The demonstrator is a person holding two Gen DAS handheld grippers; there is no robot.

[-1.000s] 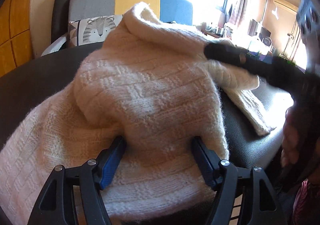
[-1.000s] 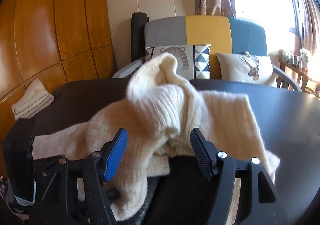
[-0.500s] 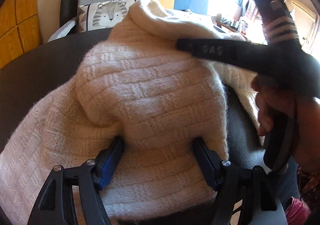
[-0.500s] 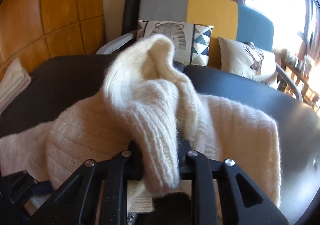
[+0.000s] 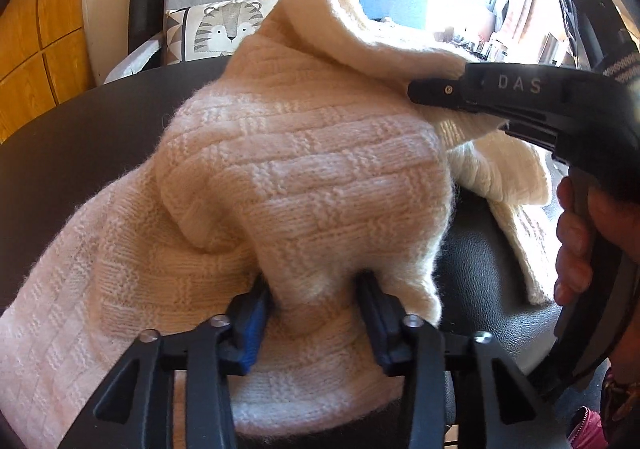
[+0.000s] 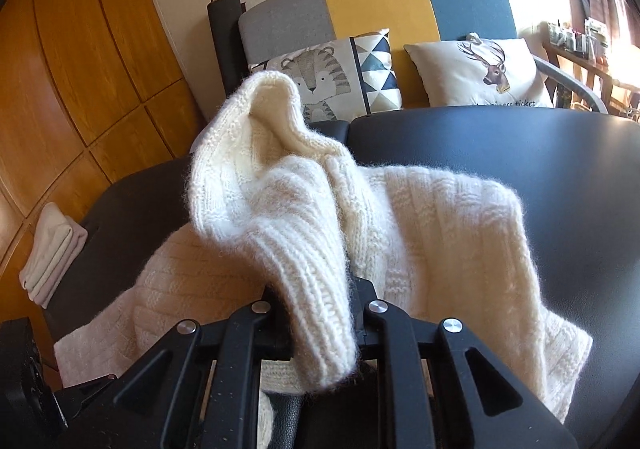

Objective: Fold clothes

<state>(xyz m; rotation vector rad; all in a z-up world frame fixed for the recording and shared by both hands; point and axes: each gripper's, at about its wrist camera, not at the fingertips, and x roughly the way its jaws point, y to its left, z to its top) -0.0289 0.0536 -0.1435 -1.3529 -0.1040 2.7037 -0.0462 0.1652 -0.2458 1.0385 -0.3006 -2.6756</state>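
1. your left claw [image 5: 314, 313] is pinching a thick bunch of the sweater [image 5: 304, 185]. the knit fills the gap between its two fingers.
2. your right claw [image 6: 318, 299] is pinching the ribbed edge of the same sweater [image 6: 304, 249]. its fingers are pressed close with the wool between them, and a bit of the edge hangs down past them.
3. the sweater is cream and fluffy. it lies in a heap on the dark table [image 6: 540, 153]. part of it is lifted up off the table where your claws hold it, and the rest is spread flat to the sides.
4. in the left view, your right claw comes in from the right side, up by the top fold of the sweater. your right hand [image 5: 576, 245] is wrapped around its handle.
5. a small stack of folded cloth [image 6: 52, 253] sits at the far left edge of the table, well apart from the sweater.
6. behind the table is a sofa [image 6: 380, 5] with a tiger pillow [image 6: 320, 77] and a deer pillow [image 6: 476, 69].
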